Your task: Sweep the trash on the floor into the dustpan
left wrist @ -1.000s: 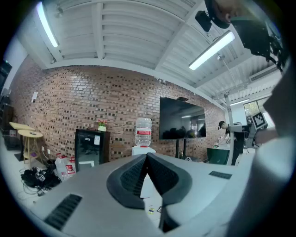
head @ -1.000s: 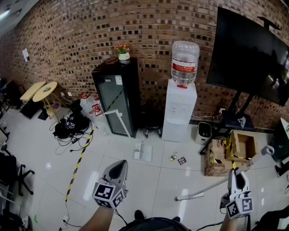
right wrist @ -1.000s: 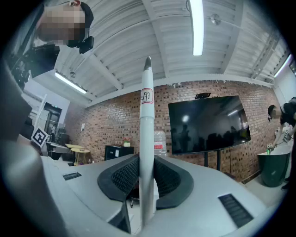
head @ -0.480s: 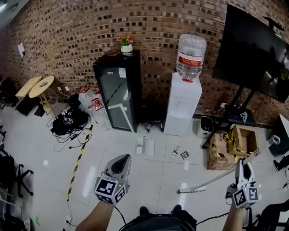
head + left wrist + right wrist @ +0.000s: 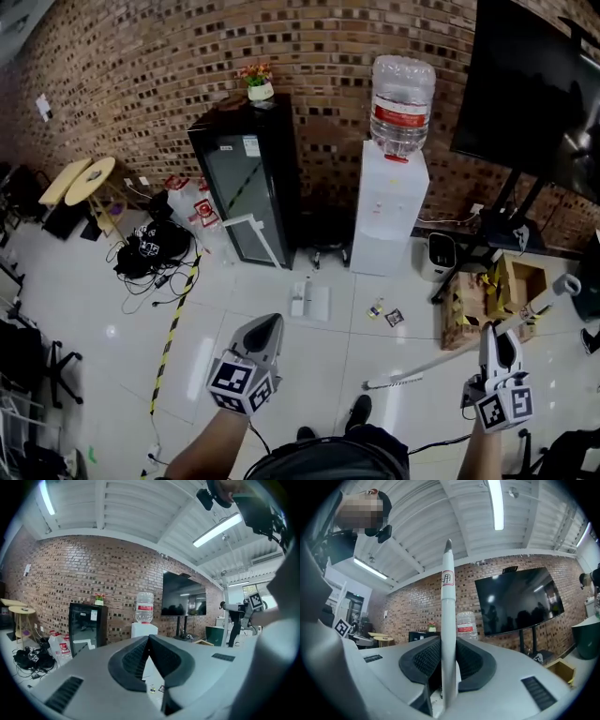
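We hold one broom [image 5: 448, 620] clamped in our right claw [image 5: 494, 336]; our left claw [image 5: 268, 328] is closed on nothing. Two trash scraps [image 5: 395, 318] lie on the floor [image 5: 319, 361] near one dustpan [image 5: 310, 302].

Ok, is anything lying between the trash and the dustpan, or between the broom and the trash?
Nothing visible. Bare tile separates the broom head from the two trash scraps, and bare tile again lies between them and the white dustpan to their left.
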The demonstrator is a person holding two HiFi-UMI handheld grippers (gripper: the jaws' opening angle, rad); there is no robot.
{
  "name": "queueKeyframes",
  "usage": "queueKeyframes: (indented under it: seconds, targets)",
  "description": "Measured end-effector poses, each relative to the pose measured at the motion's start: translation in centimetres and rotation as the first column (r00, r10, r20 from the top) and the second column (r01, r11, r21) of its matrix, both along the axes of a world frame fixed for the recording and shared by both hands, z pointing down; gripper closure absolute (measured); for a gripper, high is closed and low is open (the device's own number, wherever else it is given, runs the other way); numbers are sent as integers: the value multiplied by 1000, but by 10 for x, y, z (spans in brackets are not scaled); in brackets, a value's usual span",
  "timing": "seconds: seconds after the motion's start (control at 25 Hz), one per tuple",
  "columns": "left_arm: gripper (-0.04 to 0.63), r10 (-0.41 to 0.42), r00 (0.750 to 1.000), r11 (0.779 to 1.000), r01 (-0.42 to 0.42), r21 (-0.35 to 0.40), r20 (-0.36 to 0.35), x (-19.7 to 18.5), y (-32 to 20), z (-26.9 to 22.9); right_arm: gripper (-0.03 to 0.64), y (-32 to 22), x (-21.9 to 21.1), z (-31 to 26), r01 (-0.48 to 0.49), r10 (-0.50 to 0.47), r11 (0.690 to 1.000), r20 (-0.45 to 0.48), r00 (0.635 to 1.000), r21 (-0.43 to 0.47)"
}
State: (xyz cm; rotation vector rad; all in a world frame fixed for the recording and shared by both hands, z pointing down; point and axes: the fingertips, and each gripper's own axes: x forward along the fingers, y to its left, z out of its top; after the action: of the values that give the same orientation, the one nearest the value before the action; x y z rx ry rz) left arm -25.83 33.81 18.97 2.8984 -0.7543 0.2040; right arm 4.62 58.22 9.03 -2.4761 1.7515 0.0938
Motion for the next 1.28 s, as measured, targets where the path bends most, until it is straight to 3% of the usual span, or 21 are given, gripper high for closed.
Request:
queueKeyframes:
  seconds: [0.2,0.52,0.76,1.0,1.28]
  targets:
    - [589,-1,999,1000,0,4,43,53,-28,5,506,-43,40,19,55,-56,998,34,998,13]
    - [588,-64,997,997,66,-39,40,145,-71,16,506,-100,121,53,162,-161,987,39,986,-21]
    - [588,-46,998,997,49,-55,54,205,-97,34,506,-142,171,87,181,-181,979,10,983,-97]
    - [588,11,998,996,-5,-92,70,243,-142,60,507,-189,208,125,103,-108,979,-17,994,-178]
    - [588,102,991,989,-91,-120,82,267,-216,88,511,-233,253,168,-121,126,967,9,992,-224]
